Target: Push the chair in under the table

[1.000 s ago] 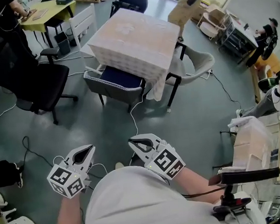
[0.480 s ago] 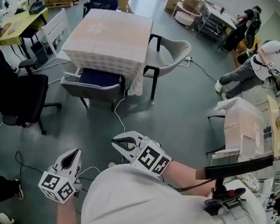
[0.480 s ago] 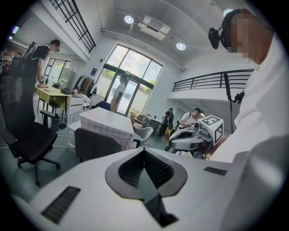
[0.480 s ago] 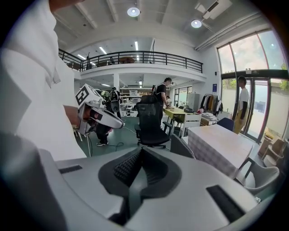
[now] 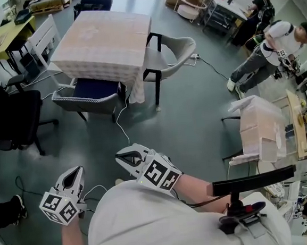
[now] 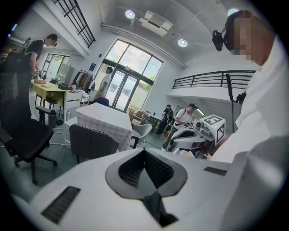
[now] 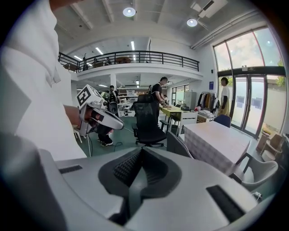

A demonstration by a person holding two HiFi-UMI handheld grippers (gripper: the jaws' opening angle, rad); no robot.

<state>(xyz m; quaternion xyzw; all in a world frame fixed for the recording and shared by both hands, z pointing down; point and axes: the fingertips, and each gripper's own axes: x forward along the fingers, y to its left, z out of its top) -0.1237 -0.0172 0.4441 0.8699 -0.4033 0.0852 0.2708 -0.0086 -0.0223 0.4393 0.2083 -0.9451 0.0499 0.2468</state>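
Observation:
The grey armchair with a dark blue seat (image 5: pixel 90 95) stands at the near side of the cloth-covered table (image 5: pixel 103 41), its seat partly under the tabletop. Both grippers hang low in front of my body, well short of the chair, with bare floor between. My left gripper (image 5: pixel 74 175) is shut and holds nothing. My right gripper (image 5: pixel 122 158) is shut and empty too. In the left gripper view the chair's back (image 6: pixel 92 142) and the table (image 6: pixel 106 119) lie ahead beyond the closed jaws. In the right gripper view the chair (image 7: pixel 180 144) and the table (image 7: pixel 216 140) are to the right.
A pale shell chair (image 5: pixel 174 53) stands at the table's right side. A black office chair (image 5: pixel 9 118) is on the left. A white cable (image 5: pixel 123 128) runs across the floor from the table. A plastic-covered stand (image 5: pixel 261 128) and people (image 5: pixel 274 36) are on the right.
The head view has swung, so table and chair now sit further left and higher. My left gripper has drifted down and left a little. Both grippers stay shut.

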